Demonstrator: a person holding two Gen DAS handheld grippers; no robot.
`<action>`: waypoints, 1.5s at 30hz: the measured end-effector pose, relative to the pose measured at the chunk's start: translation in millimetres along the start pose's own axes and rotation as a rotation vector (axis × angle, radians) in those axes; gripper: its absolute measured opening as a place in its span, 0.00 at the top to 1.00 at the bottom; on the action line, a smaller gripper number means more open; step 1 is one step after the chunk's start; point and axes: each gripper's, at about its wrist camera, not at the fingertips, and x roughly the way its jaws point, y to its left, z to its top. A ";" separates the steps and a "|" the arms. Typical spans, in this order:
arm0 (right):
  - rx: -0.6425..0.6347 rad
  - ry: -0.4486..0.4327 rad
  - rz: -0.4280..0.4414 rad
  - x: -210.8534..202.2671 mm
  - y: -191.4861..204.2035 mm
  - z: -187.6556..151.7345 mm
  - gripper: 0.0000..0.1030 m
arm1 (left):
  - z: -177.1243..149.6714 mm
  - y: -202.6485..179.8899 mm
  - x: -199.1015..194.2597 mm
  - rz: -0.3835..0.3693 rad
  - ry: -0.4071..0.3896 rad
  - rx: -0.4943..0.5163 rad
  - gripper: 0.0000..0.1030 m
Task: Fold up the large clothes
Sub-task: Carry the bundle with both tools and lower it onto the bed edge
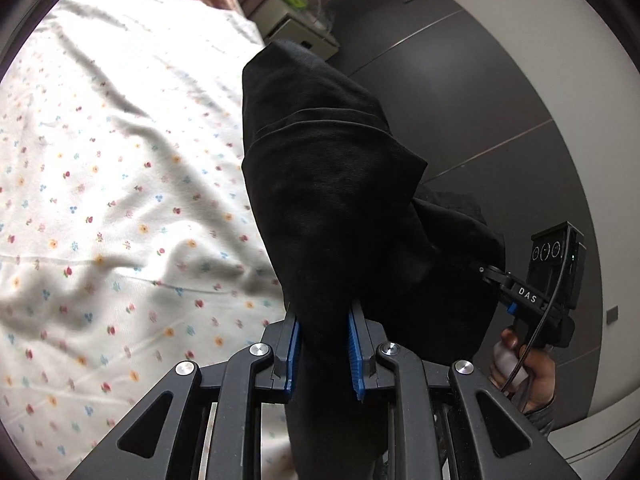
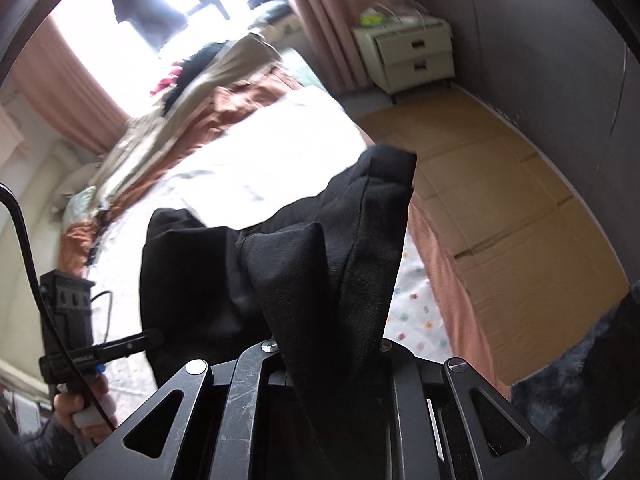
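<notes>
A large black garment (image 1: 340, 184) hangs bunched in the air between both grippers, above the edge of a bed. In the left wrist view my left gripper (image 1: 324, 320) is shut on a thick fold of it, its blue pads (image 1: 354, 344) pressing the cloth from both sides. To the right, a hand holds my right gripper (image 1: 490, 271), whose tip is buried in the same cloth. In the right wrist view the black garment (image 2: 320, 264) drapes over my right gripper (image 2: 328, 344) and hides its fingertips. My left gripper (image 2: 158, 336) grips the garment's left side.
The bed's white flowered sheet (image 1: 120, 200) spreads below and to the left. A brown blanket (image 2: 248, 104) and piled clothes lie at the bed's far end. A cream nightstand (image 2: 412, 56) stands by the dark wall. Flattened cardboard (image 2: 500, 184) covers the floor beside the bed.
</notes>
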 end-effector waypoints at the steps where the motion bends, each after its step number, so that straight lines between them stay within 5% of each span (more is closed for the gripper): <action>1: 0.012 0.019 -0.043 11.9 -5.0 -0.5 0.80 | 1.6 4.2 6.2 0.010 0.009 -0.007 0.79; 3: 0.030 0.048 -0.154 35.1 -13.7 1.5 0.56 | 8.3 17.6 23.6 0.046 0.043 -0.032 0.76; 5: 0.100 0.089 -0.240 53.0 -26.4 -4.0 0.47 | 12.9 29.8 36.4 0.099 0.076 -0.057 0.67; 10: 0.142 0.017 -0.341 18.1 -43.0 -27.7 0.44 | 14.7 47.0 32.9 0.097 0.080 -0.044 0.50; 15: 0.269 -0.110 -0.375 -59.8 -62.4 -79.8 0.31 | 9.5 56.9 20.4 0.082 0.079 -0.031 0.45; 24: 0.505 -0.205 -0.270 -116.6 -86.1 -183.2 0.31 | -6.8 60.7 16.5 0.053 0.129 0.008 0.45; 31: 0.671 -0.160 -0.151 -65.4 -104.7 -221.6 0.31 | -26.0 51.5 42.6 0.062 0.169 0.022 0.45; 38: 0.803 -0.216 -0.006 -32.5 -123.9 -237.5 0.31 | -34.4 45.7 68.4 0.042 0.193 0.036 0.45; 40: 0.794 -0.252 -0.012 -34.7 -124.6 -236.3 0.48 | -35.1 43.2 76.6 0.038 0.202 0.043 0.45; 41: 0.789 -0.266 -0.012 -36.8 -123.6 -234.0 0.66 | -35.0 40.9 81.3 0.039 0.205 0.047 0.45; 45: 0.825 -0.277 0.024 -34.8 -133.8 -232.5 0.79 | -32.8 29.4 101.4 0.041 0.205 0.065 0.45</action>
